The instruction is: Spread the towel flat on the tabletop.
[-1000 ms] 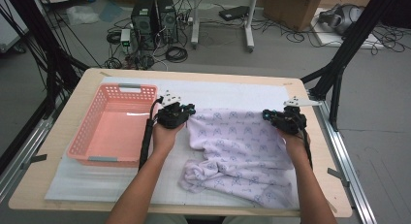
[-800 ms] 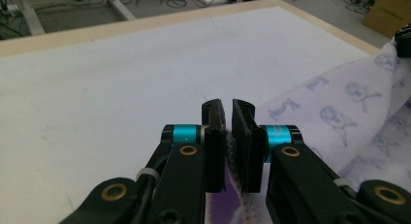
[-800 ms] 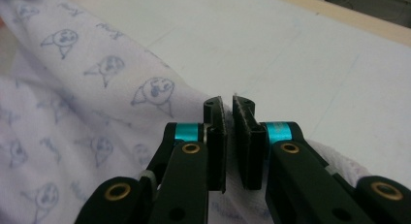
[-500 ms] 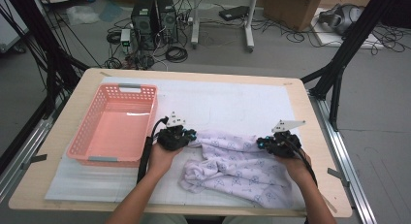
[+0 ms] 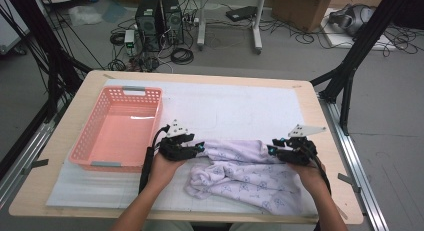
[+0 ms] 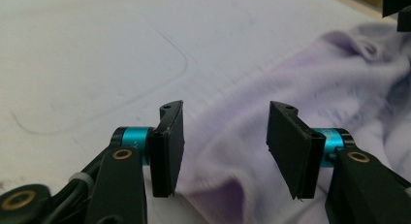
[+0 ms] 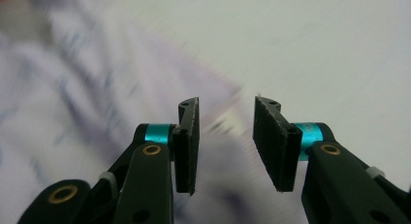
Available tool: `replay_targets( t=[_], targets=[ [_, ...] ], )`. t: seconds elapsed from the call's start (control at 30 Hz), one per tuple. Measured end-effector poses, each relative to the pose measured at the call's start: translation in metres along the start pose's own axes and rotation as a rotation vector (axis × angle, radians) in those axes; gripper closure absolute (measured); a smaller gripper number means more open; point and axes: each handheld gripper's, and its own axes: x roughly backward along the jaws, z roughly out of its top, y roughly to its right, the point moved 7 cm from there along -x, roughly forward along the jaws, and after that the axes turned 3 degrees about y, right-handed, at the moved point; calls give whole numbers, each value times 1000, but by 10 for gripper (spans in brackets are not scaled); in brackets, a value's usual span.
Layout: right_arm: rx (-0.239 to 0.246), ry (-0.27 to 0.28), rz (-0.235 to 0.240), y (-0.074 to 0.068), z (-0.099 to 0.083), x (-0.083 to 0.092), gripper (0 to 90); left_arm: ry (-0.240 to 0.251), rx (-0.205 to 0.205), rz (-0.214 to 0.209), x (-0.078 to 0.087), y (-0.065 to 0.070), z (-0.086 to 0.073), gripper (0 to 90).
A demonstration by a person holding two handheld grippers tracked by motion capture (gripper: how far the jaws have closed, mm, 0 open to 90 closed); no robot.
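Nearest the person, two forearms come in over the table's front edge. Just past them lies the garment: soft pale-lilac cloth w/ a small dark print, crumpled in rolls and folds, its top edge pulled into a fairly straight band between the two grippers. It sits on a white mat, smooth, faintly gridded, covering most of the light wood table.

Left gripper: black, hard plastic, teal collars behind flat rectangular pads. Jaws have just been opening and now stand roughly half apart; in the left gripper view the gripper has cloth lying under and between the pads, but they don't press on it. Nothing held.

Right gripper: same build, grey three-cornered plate on top. Jaws have also just been opening, gap a bit narrower; in the right gripper view the gripper is over the blurred garment edge, pads clear of it. Nothing held.

Left of the left hand, close by: pink plastic basket, rectangular, lattice-holed walls, grey handles at both short ends.

Beyond the table: grey floor, tangled black cables, two dark PC towers, cardboard box.
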Motion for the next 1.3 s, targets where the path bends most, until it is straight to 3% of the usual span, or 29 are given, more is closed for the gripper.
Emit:
replay_targets(
  t=[0.07,0.13,0.23,0.27,0.33,0.37,0.4,0.5,0.53,0.63,0.67,0.73,0.77,0.97,1.13,1.3],
  targets=[
    [0,34,-44,6,13,2,594,23,24,8,-2,-4,8,466],
    [2,13,-33,4,18,-3,584,29,24,14,-3,-8,12,467],
    [12,-131,40,-8,8,-25,540,29,32,17,-4,-11,13,467],
    [28,-179,40,-11,2,-31,542,27,38,19,-5,-12,12,467],
    [82,-280,26,-14,-10,-41,624,24,42,17,-7,-14,11,468],
    [108,-303,7,-13,-12,-42,749,21,44,18,-8,-14,11,468],
    [129,-298,-3,-11,-12,-40,833,15,39,13,-8,-14,10,467],
    [146,-229,-114,5,-3,-32,847,12,47,20,-11,-16,9,468],
    [140,-191,-163,14,1,-28,847,13,51,23,-12,-17,8,468],
    [92,-105,-371,44,9,-13,824,6,66,26,-16,-20,8,465],
    [70,-94,-403,52,9,-11,794,5,68,30,-18,-21,8,463],
    [33,-103,-400,59,4,-12,643,12,71,36,-23,-22,8,459],
    [19,-111,-400,60,2,-13,613,15,76,44,-25,-23,8,457],
    [-25,-51,-383,58,3,-1,609,-19,103,71,-42,-34,13,448],
    [-53,-21,-370,60,4,6,613,-4,195,24,-58,-38,30,438],
    [-50,-13,-344,58,4,7,620,-94,155,29,-82,-39,33,453]
  ],
)
